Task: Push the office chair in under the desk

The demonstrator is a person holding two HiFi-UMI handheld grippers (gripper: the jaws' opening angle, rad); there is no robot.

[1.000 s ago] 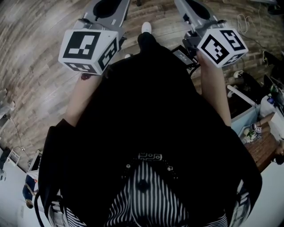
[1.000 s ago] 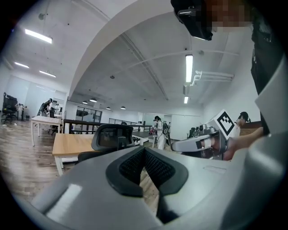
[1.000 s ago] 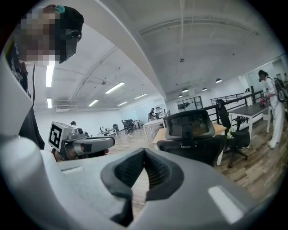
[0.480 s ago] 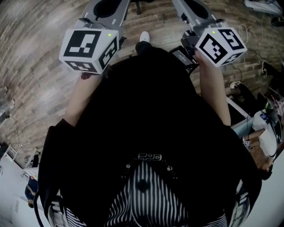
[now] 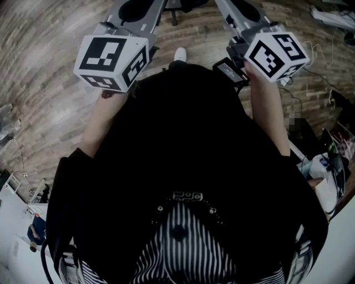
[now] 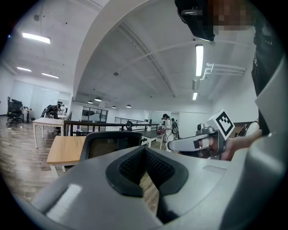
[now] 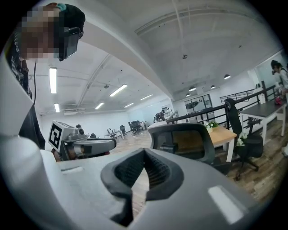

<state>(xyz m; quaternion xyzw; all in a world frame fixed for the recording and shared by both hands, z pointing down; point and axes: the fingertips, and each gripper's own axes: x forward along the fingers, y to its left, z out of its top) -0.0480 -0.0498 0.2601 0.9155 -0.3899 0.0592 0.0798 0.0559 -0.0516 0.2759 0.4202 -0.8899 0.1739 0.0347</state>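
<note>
The office chair (image 6: 108, 144) has a black frame and a mesh back; it stands just beyond my left gripper (image 6: 145, 152), apart from it. In the right gripper view the same chair back (image 7: 184, 141) rises right behind my right gripper (image 7: 144, 153). A light wooden desk (image 6: 66, 149) stands behind the chair, its top (image 7: 223, 133) also in the right gripper view. Both grippers are shut with nothing between the jaws. In the head view they are held side by side in front of my body, the left gripper (image 5: 136, 10) and the right gripper (image 5: 239, 10) cut off at the top edge.
A second black chair (image 7: 241, 130) stands right of the desk by a dark railing. More desks (image 6: 47, 121) and people (image 6: 168, 128) are far back in the hall. Wood floor (image 5: 50, 83) lies around me; a cluttered table corner (image 5: 324, 172) is at my right.
The floor and the clutter at the right have slid across the head view as I turn. My white shoe has shifted back. Both grippers keep their place and stay shut.
</note>
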